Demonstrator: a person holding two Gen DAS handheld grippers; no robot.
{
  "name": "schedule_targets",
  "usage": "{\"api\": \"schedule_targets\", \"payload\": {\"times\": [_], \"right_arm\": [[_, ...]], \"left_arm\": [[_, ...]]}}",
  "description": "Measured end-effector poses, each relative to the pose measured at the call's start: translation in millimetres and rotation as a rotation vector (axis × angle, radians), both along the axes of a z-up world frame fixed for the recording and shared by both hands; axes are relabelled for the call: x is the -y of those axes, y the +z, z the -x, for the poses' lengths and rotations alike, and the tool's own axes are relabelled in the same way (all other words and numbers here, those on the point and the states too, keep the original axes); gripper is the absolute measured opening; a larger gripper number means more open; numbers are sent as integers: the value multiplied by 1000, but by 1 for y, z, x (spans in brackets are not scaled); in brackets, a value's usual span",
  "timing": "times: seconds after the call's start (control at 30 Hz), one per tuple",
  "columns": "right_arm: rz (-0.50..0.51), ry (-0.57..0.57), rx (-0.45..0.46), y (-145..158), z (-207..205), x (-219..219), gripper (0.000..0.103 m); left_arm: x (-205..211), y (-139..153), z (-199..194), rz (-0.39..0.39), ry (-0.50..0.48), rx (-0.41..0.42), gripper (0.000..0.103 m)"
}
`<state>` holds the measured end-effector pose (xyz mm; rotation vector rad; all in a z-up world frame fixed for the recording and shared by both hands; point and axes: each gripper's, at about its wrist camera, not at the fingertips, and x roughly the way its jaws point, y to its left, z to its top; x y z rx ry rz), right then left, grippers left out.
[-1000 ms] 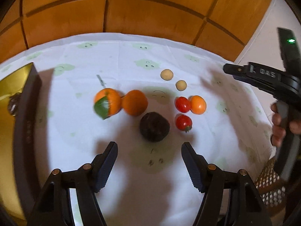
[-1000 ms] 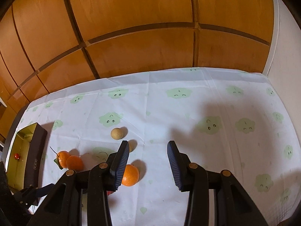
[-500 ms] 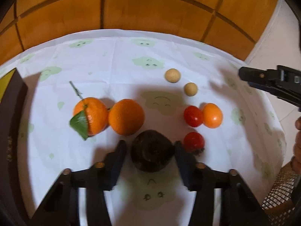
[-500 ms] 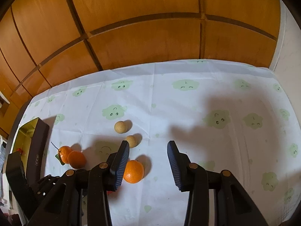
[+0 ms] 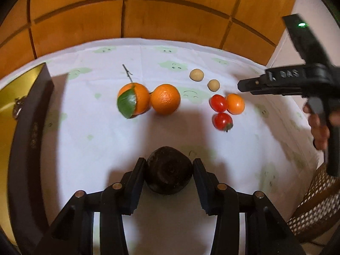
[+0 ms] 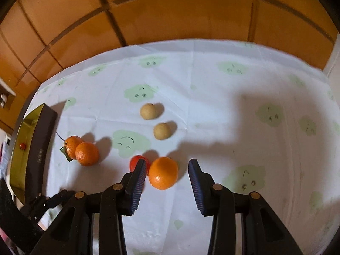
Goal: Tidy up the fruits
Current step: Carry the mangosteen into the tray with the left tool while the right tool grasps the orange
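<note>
**Dark fruit in our left grip, small orange lined up on the right**

We hold the left gripper (image 5: 169, 175) clamped on the dark round fruit (image 5: 167, 173), both pads pressed against its sides; it seems lifted clear of the white cloth (image 5: 85, 144), most likely so we can carry it to the dark box with the gold lining (image 5: 31, 114) at the left edge. The rest sits sorted by kind: two oranges (image 5: 148, 99) touching, two tan balls (image 5: 204, 79) near each other, two red tomatoes (image 5: 220, 110) beside a small orange fruit (image 5: 234, 104).

Our right gripper (image 6: 166, 176) tilts steeply down over that small orange fruit (image 6: 163, 173). Its fingers stand apart, the fruit between them nearer the left finger (image 6: 138, 180), a clear gap on the right, no squeeze yet. A red tomato (image 6: 136, 162) peeks out behind the left finger, so we judge a careless close could nudge it.
</note>
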<state>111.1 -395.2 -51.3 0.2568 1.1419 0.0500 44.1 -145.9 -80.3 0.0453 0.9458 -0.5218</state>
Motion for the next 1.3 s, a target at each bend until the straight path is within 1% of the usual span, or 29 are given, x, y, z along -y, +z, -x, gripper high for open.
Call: {"api": "schedule_targets", "payload": {"times": [0.07, 0.23, 0.33, 0.47, 0.63, 0.7, 0.83, 1.0, 1.13, 1.23, 1.3], "right_arm": [[-27, 3, -31, -6, -2, 2, 42], [14, 23, -79, -18, -5, -6, 41], [29, 36, -80, -19, -6, -9, 42], [49, 45, -105, -26, -7, -11, 42], [72, 63, -117, -30, -11, -10, 41], [84, 79, -120, -31, -12, -12, 36], [122, 94, -115, -31, -12, -14, 36], [98, 84, -124, -33, -14, -10, 36], [107, 88, -119, -32, -14, -9, 35], [140, 103, -111, -32, -13, -15, 35], [148, 107, -109, -32, -14, -18, 35]], "left_arm": [[-3, -2, 1, 17, 7, -3, 45], [-5, -4, 2, 23, 7, 5, 45], [-6, -5, 1, 26, 9, 5, 46], [-3, -6, 3, 1, 10, 21, 46], [-3, -6, 2, 5, 13, 19, 46], [-3, -6, 3, 4, 11, 23, 45], [-4, -5, 3, 11, 13, 23, 44], [-9, -1, 3, 29, 13, 2, 44], [-16, 16, 11, 57, 9, 23, 44], [-30, 43, 16, 113, 25, 62, 44], [-48, 64, 15, 160, 61, 84, 44]]}}
